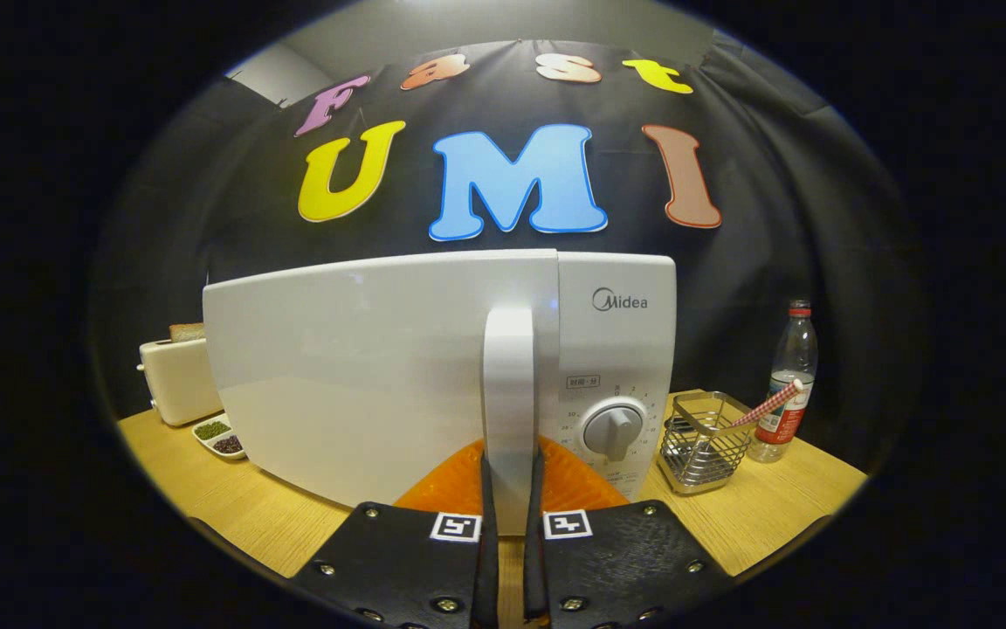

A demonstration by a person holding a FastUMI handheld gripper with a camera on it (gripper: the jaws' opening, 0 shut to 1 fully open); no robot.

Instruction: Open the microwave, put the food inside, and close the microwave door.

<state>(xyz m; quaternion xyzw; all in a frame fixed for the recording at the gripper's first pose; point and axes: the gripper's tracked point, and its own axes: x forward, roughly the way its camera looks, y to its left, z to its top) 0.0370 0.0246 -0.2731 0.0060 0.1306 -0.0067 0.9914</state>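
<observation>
The gripper (509, 507), fingers clamped on the tall white vertical handle (508, 393) of the glossy white microwave (433, 367) at twelve o'clock, seems to be starting the door-opening step, needing an outward pull next.

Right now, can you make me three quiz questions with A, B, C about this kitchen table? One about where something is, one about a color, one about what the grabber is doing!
1. Where is the toaster?
A. Behind the microwave's door side, near the little dish
B. Inside the wire basket
C. On top of the microwave

2. What color is the bottle's cap?
A. Blue
B. Red
C. Green

3. What is the gripper doing?
A. Holding the bottle
B. Hanging open over the dish
C. Squeezing the microwave's door handle

Answers:
1. A, the toaster stands on the table beyond the door's far edge, by the dish.
2. B, the cap at the bottle's top is red.
3. C, both fingers press the handle's sides.
</observation>
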